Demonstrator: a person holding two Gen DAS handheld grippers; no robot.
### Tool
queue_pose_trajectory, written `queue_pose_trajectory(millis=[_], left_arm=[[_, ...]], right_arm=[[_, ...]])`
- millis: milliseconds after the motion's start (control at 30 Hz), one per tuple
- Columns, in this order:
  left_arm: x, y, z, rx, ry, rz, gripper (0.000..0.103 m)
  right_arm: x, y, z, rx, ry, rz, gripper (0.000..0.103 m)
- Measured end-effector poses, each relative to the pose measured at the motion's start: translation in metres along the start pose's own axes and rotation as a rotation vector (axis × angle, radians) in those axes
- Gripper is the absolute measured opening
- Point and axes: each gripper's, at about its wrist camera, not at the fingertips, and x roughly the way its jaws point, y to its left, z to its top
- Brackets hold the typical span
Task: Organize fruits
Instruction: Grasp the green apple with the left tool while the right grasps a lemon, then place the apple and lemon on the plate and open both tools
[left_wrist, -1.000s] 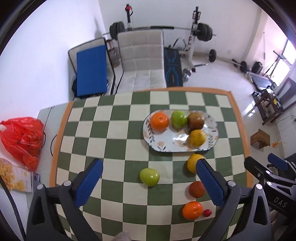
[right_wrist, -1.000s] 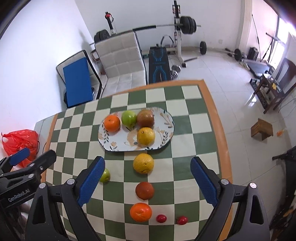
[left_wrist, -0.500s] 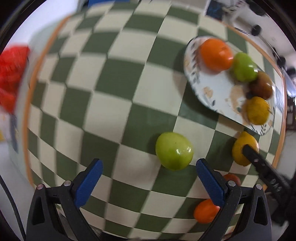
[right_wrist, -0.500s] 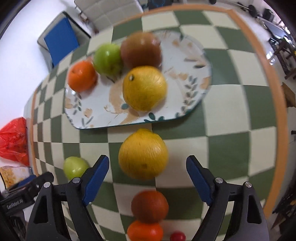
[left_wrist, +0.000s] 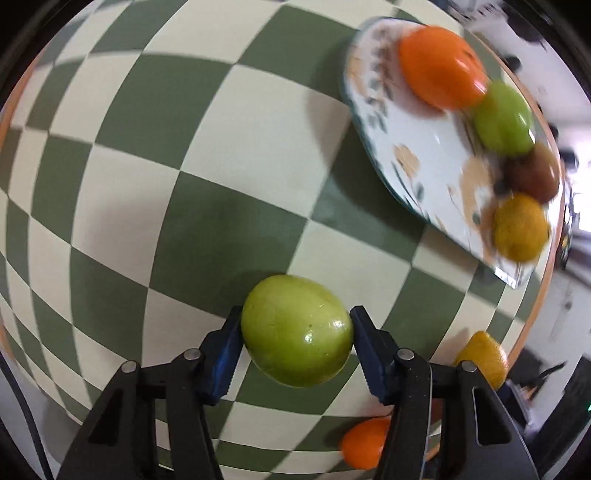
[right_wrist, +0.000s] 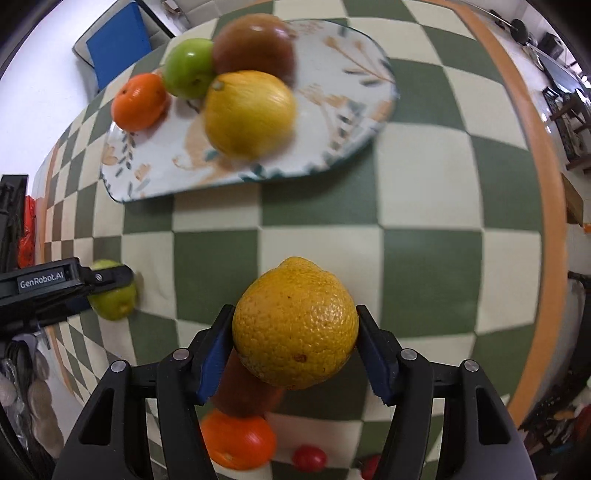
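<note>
In the left wrist view a green apple lies on the checked table between my left gripper pads. The jaws are closing and both pads touch its sides. In the right wrist view a yellow citrus fruit sits between my right gripper pads. Those jaws are closing too, and the pads touch it. The flowered plate beyond holds an orange, a green apple, a brown fruit and a yellow citrus. The plate also shows at the upper right of the left view.
A reddish-brown fruit, an orange and a small red tomato lie on the table behind the held citrus. The table's orange rim runs along the right. A red bag lies off the left edge.
Both grippers have dropped from high above the table down to it and now point steeply down. Each pair of jaws has narrowed from wide open onto its fruit.
</note>
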Motion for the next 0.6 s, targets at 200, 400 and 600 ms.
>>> queue_pose_trajectory(millis=[200, 400, 600], left_arm=[[0.011, -0.028, -0.045, 0.202, -0.02, 0.136, 0.054], [0.013, -0.045, -0.066, 0.276, -0.058, 0.19, 0.054], [-0.023, -0.05, -0.06, 0.26, -0.094, 0.118, 0.054]], right_arm=[[0.012, -0.013, -0.017, 0.02, 0.022, -0.005, 0.066], [0.013, -0.011, -0.019, 0.024, 0.002, 0.002, 0.066], [0.002, -0.011, -0.011, 0.073, -0.012, 0.065, 0.065]])
